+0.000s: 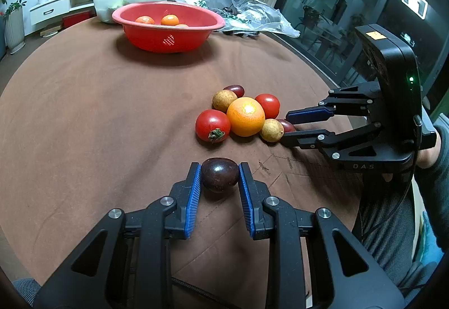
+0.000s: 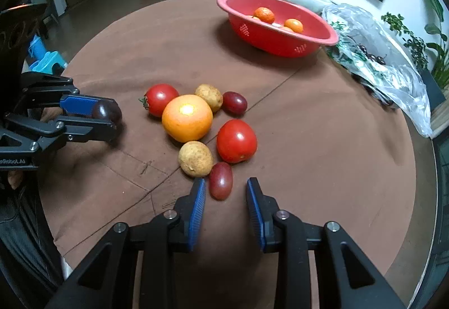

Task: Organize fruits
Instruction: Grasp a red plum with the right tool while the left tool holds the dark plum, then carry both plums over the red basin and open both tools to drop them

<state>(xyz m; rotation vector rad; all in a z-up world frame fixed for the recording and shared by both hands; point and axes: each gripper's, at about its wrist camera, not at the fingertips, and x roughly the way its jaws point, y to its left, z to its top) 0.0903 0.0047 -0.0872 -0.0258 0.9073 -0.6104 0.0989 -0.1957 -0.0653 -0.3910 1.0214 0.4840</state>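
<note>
Your left gripper point(image 1: 220, 174) sits at lower centre of the left wrist view, its blue ribbed pads pinching a dark purple, plum-like round fruit point(image 1: 219, 174) on both sides, low over the brown quilted tablecloth point(image 1: 98, 112). From the right wrist view the same gripper point(image 2: 108, 121) enters at the left edge with that dark fruit point(image 2: 106, 111) caught at its tips. Your right gripper point(image 2: 226, 191) is spread, its jaws either side of a small oval reddish-purple fruit point(image 2: 221, 180) lying on the cloth; the left pad sits near it, the right pad apart (no contact visible). Just above it in that frame lies the cluster: a tan rough-skinned round fruit point(image 2: 196, 158) touching the small oval one, a large shiny orange point(image 2: 187, 117) at the centre, a red tomato point(image 2: 236, 141) to its lower right, a second red tomato with a green stem point(image 2: 161, 99) to its upper left, another tan fruit point(image 2: 209, 97), and a second small reddish-purple oval fruit point(image 2: 234, 103) beside that. The red plastic colander basin point(image 2: 314, 45) stands well apart at upper right, holding small mandarins point(image 2: 264, 15). A crumpled clear plastic bag point(image 2: 393, 67) lies along the right edge of the table, dark fruit inside it.
</note>
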